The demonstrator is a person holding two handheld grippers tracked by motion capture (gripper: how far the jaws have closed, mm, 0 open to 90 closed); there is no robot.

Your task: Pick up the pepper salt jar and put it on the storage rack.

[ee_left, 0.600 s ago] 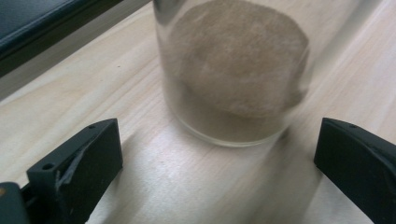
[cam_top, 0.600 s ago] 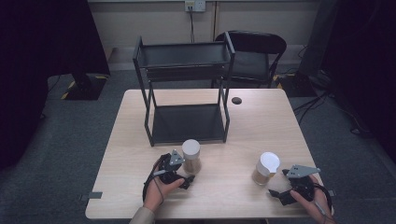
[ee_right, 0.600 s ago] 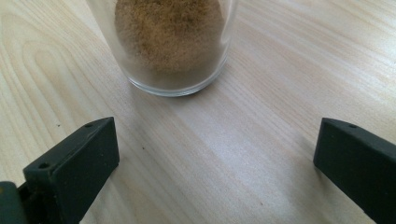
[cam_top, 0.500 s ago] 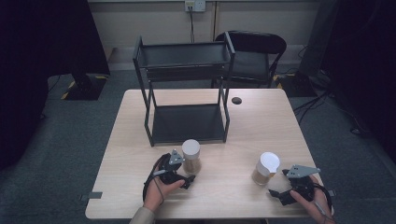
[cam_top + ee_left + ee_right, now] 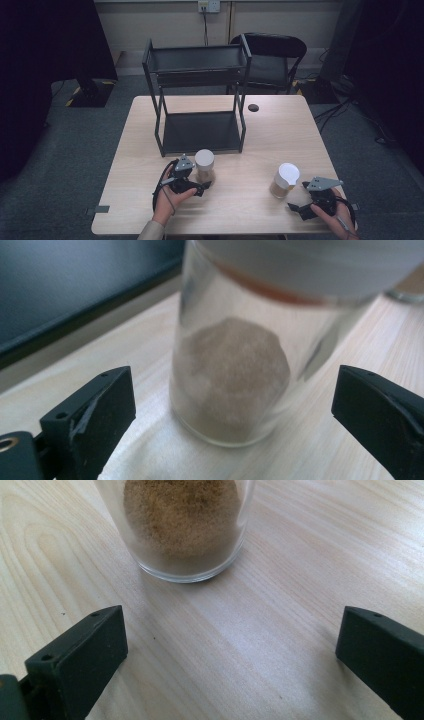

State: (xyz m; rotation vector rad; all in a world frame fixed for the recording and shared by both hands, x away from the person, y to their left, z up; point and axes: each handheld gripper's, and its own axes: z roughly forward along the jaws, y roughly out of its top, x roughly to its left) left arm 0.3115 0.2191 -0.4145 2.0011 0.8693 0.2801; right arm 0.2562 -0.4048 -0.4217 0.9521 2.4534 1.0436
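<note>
Jars wait before both grippers, neither gripped yet. Left gripper (image 5: 202, 186) sits released, jaws spread wide; the left jar (image 5: 204, 166), glass with a white lid and pale brown powder in its bottom, stands between the open jaws and just ahead of them, as the left gripper view shows (image 5: 230, 375), with clear gaps on both sides. Beyond it rises the black two-tier rack (image 5: 200, 100) on the table (image 5: 280, 130). By my reading the step in hand is the approach for a grasp, likely to lift the jars toward the rack. The next move calls for easing forward until the glass sits deep between the pads, then closing squarely below the lid. Right gripper (image 5: 300, 200) is also released, jaws wide; the right jar (image 5: 286, 180) stands ahead of it and apart, its base seen beyond the tips in the right gripper view (image 5: 185, 525), so it needs a longer advance first. Compared with the earlier frames, hands, jars and rack look to be in the same places.
</note>
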